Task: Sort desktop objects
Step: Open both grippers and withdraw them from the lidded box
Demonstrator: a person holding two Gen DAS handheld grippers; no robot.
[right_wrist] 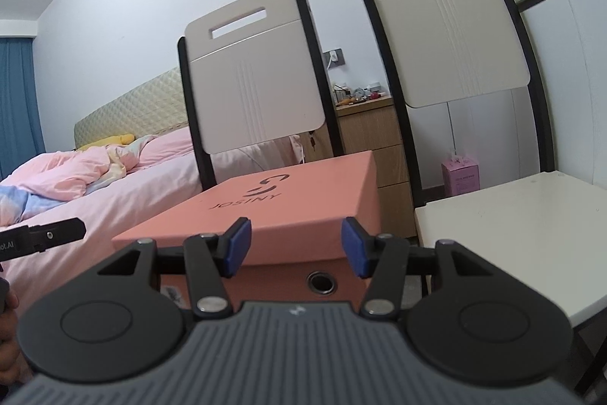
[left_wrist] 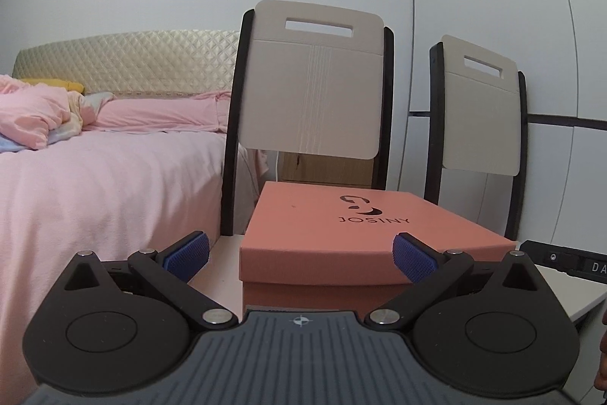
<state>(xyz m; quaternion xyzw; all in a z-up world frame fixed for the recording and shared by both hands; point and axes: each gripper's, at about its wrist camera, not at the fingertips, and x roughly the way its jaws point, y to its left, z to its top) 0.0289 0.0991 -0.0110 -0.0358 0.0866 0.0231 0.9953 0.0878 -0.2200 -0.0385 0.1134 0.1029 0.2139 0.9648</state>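
A salmon-pink shoebox marked JOSINY, lid on, sits on the seat of a cream chair. My left gripper is open and empty, fingers level with the box's near side and spread about its width. The box also shows in the right wrist view, with a round metal-rimmed hole in its end face. My right gripper is open and empty, just short of that end of the box. The left gripper's body shows at the left edge of the right wrist view.
A second cream chair stands to the right with a bare white seat. A bed with pink bedding lies to the left. A wooden drawer unit with small clutter stands behind the chairs. A small pink box sits on the floor.
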